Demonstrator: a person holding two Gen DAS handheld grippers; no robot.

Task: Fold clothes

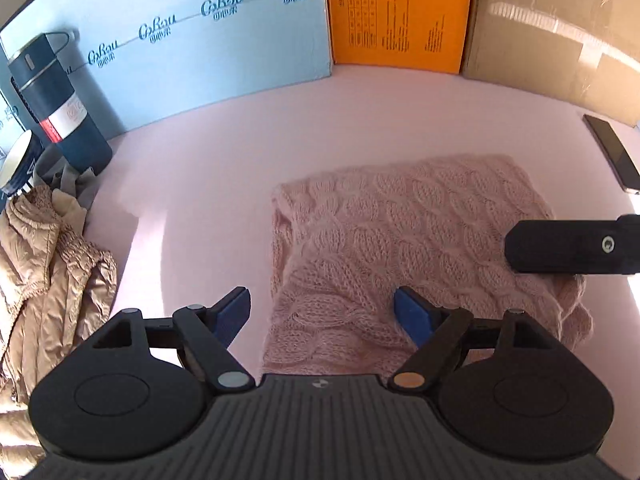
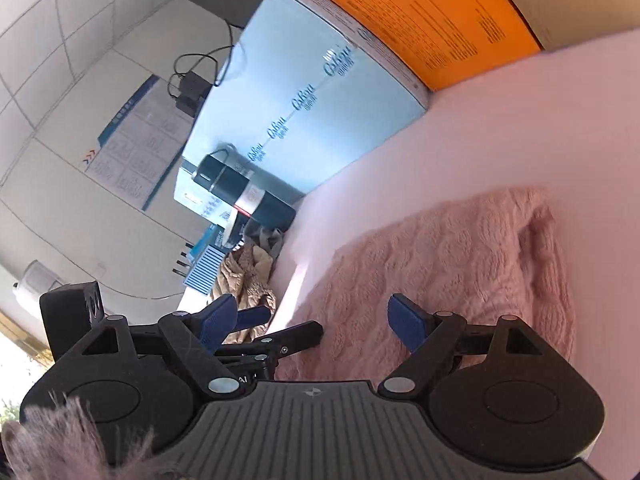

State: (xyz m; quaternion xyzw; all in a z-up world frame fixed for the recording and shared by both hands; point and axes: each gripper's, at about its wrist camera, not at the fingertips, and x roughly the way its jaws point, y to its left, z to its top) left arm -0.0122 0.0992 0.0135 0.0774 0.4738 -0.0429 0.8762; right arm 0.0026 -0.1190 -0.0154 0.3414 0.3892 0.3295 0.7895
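A pink cable-knit sweater (image 1: 420, 240) lies folded on the pale pink tabletop (image 1: 248, 140). My left gripper (image 1: 320, 308) hangs over the sweater's near left corner. It is open, and its blue pads stand wide apart without pressing the knit. A black part of the right gripper (image 1: 572, 244) reaches in over the sweater's right edge. In the rolled right wrist view the sweater (image 2: 460, 264) fills the right half. My right gripper (image 2: 312, 316) is open above its near edge, with nothing pinched. The left gripper's fingers (image 2: 296, 332) show just beside it. Pink fuzz (image 2: 60, 440) shows at the lower left corner.
A beige puffer jacket (image 1: 48, 280) is heaped at the left, with a paper cup (image 1: 20, 168) and a dark blue flask (image 1: 56, 100) behind it. A light blue box (image 1: 200, 40), an orange box (image 1: 400, 12) and a cardboard box (image 1: 560, 32) wall the back. A phone (image 1: 612, 156) lies at the right.
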